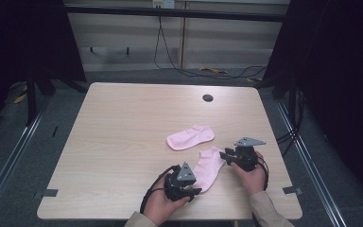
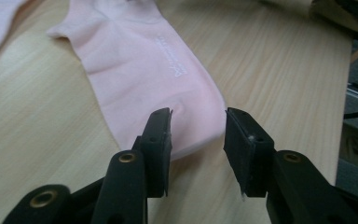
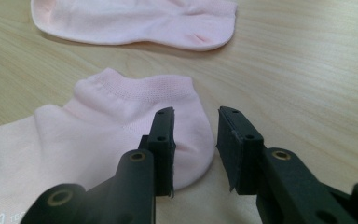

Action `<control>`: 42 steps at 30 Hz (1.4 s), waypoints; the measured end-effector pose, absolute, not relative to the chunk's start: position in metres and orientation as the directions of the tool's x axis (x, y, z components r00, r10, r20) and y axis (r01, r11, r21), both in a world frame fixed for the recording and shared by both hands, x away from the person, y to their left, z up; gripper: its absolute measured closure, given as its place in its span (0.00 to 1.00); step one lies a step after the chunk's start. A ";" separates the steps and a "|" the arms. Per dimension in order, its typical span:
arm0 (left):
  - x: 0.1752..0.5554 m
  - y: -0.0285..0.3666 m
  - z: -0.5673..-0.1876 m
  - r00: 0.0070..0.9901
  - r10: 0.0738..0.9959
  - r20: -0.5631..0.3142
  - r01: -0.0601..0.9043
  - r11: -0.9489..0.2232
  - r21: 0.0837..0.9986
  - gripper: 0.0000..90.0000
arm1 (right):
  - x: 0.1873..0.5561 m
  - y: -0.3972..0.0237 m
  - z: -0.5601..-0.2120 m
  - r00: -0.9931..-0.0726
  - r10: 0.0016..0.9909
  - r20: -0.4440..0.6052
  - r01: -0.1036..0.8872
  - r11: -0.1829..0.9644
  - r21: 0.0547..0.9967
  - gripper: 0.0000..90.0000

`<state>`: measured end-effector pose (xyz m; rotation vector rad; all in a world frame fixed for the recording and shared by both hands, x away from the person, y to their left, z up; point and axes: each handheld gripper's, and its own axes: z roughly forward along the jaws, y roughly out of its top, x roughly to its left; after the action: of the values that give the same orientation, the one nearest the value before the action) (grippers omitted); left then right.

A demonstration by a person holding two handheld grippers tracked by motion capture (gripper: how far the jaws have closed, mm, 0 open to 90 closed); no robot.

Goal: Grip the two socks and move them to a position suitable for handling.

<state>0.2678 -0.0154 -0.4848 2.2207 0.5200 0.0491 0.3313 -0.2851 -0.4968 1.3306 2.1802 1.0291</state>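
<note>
Two pink ankle socks lie flat on the wooden table [image 1: 123,132]. The far sock [image 1: 190,137] [image 3: 135,18] lies apart from both grippers. The near sock [image 1: 209,169] [image 2: 144,70] [image 3: 98,130] stretches between them. At its toe end stands my left gripper [image 1: 196,189] [image 2: 198,126], jaws apart, one jaw over the fabric and the other just off its edge. My right gripper [image 1: 223,154] [image 3: 196,123] is at the cuff and heel end, also open, with the sock's rounded edge in the gap. Neither gripper's pads press on the fabric.
A dark round grommet [image 1: 208,98] sits in the tabletop towards the back. The table's front edge runs just behind my hands, its right edge close to the right hand [image 1: 253,177]. Cables [image 1: 170,61] lie on the floor beyond the table.
</note>
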 end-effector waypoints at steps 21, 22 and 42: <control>0.278 -0.008 -0.482 0.922 0.353 -0.159 0.362 -0.637 0.681 0.99 | 0.335 -0.290 -0.498 -0.460 0.878 0.128 0.605 0.205 0.770 0.70; 0.278 -0.007 -0.481 0.923 0.351 -0.156 0.359 -0.643 0.676 0.99 | 0.336 -0.290 -0.498 -0.463 0.876 0.136 0.601 0.198 0.774 0.70; 0.310 0.032 -0.444 0.914 0.401 -0.053 0.310 -0.610 0.730 0.99 | 0.342 -0.276 -0.457 -0.523 0.833 0.179 0.575 0.190 0.796 1.00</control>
<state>0.3096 0.0318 -0.4445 2.2706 0.5038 0.1472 0.3417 -0.2759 -0.4566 1.3370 2.1761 1.2483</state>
